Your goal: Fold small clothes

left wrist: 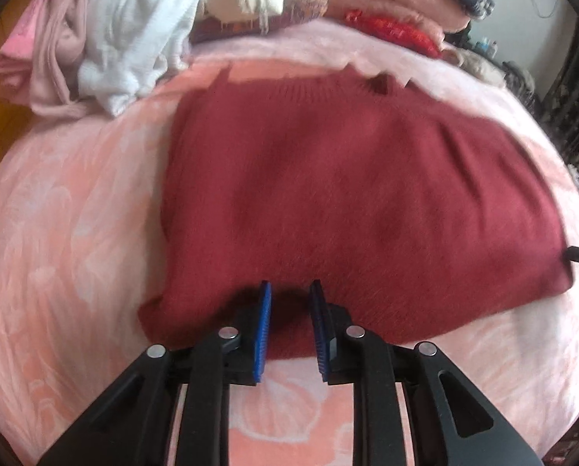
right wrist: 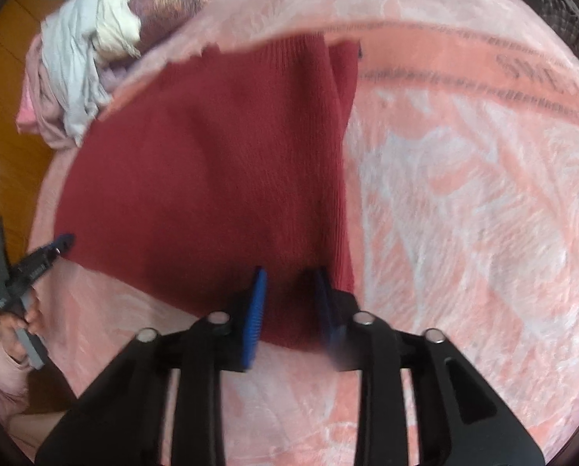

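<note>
the red sweater (left wrist: 359, 198) lies flat on the pink blanket (left wrist: 56, 233), filling the middle of the left view, with both the left gripper (left wrist: 289, 291) and right gripper (right wrist: 289, 275) part open, empty, straddling its lower edge

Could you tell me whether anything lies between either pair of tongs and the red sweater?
Nothing visible does. The left tongs and the right tongs both sit open right at the near hem of the sweater, with only bare blanket around.
</note>
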`<move>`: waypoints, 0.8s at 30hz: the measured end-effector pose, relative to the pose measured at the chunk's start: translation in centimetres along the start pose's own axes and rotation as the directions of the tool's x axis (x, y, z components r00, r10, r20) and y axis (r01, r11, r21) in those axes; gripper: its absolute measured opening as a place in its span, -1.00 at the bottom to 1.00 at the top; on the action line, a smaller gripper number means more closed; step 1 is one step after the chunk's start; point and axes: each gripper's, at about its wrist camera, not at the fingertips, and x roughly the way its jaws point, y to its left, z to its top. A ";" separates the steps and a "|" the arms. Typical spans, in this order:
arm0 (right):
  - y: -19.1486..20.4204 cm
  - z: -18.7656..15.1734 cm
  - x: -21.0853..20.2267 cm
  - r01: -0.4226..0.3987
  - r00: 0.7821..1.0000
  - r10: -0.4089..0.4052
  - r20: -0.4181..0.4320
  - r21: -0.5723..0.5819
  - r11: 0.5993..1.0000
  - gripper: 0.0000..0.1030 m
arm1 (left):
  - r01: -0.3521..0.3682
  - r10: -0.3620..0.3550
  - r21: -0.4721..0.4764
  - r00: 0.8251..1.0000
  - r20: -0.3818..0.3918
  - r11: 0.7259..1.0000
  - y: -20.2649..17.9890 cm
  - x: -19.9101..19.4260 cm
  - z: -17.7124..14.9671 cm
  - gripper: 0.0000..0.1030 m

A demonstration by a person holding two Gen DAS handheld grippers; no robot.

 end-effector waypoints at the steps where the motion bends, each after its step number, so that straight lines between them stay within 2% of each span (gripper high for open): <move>1: -0.2 0.9 -0.6 0.020 1.000 -0.020 0.022 0.007 1.000 -0.15 | 0.009 -0.009 0.004 1.000 0.017 1.000 -0.4 -0.6 0.5 -0.47; 3: -0.6 2.3 -0.8 -0.004 1.000 0.003 0.020 0.027 1.000 -0.12 | 0.020 -0.021 0.011 0.999 0.044 1.000 -1.1 -1.4 1.4 -0.29; 5: -1.0 3.4 -0.6 0.001 1.000 -0.002 0.014 0.042 0.999 -0.09 | 0.029 -0.030 0.019 0.998 0.059 0.999 -1.8 -1.5 2.3 -0.27; 7: -1.4 4.4 0.4 0.005 1.000 -0.005 -0.018 0.035 0.999 0.04 | 0.046 -0.047 0.033 0.997 0.053 0.998 -2.5 -1.0 3.4 -0.19; 12: -2.9 5.5 2.9 0.044 0.997 -0.040 -0.072 0.052 0.998 0.08 | 0.085 -0.085 -0.014 0.996 -0.025 0.996 -2.7 2.7 5.5 -0.19; 18: -4.7 6.0 4.6 -0.009 0.994 0.021 -0.103 0.114 0.993 0.08 | 0.090 -0.091 -0.013 0.995 -0.051 0.996 -2.3 4.6 5.8 -0.19; 24: -4.6 6.0 5.9 -0.036 0.990 0.051 -0.135 0.113 0.993 -0.05 | 0.114 -0.116 -0.025 0.991 -0.071 0.993 -1.8 5.1 5.7 -0.18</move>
